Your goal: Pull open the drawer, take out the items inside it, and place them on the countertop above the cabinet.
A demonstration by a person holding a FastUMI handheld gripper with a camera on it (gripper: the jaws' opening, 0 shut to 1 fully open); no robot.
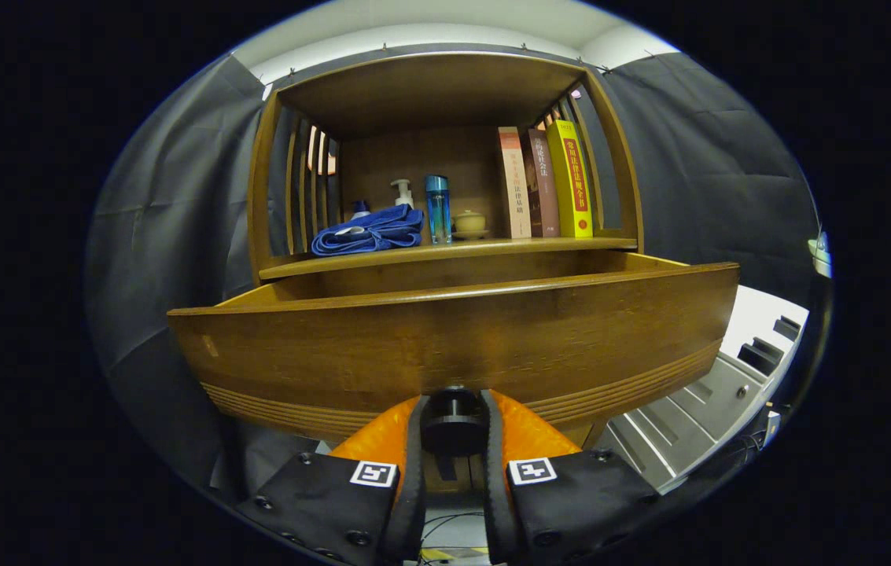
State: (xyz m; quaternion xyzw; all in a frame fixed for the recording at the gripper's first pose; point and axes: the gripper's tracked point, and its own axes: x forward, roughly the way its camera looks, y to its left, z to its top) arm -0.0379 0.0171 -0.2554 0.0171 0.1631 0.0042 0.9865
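Gripper view: the gripper (454,428) has its two fingers pinched on the dark round knob (453,424) at the middle of the drawer (453,346) front, one finger pressing each side of the knob, so the tool is clamped and not spread. The drawer stands drawn well out from the wooden cabinet (264,196), its front panel just ahead of the fingers and its open top edge visible above; its interior is hidden behind that panel, so the items to be taken out cannot be seen from this angle. Beyond and above the drawer lies the countertop (445,251), which carries a folded blue towel (370,232), a pump bottle (403,192), a blue bottle (437,208), a small lidded cup (469,222) and three upright books (543,185) at its right side. Judged step: finishing the pull. To do it well, draw straight back along the runners, level and without twisting, stop before the drawer leaves the cabinet, then part the fingers fully from the knob and lift above the front panel before reaching in. Bare shelf between cup and towel looks scarce; its front edge seems the likeliest landing place
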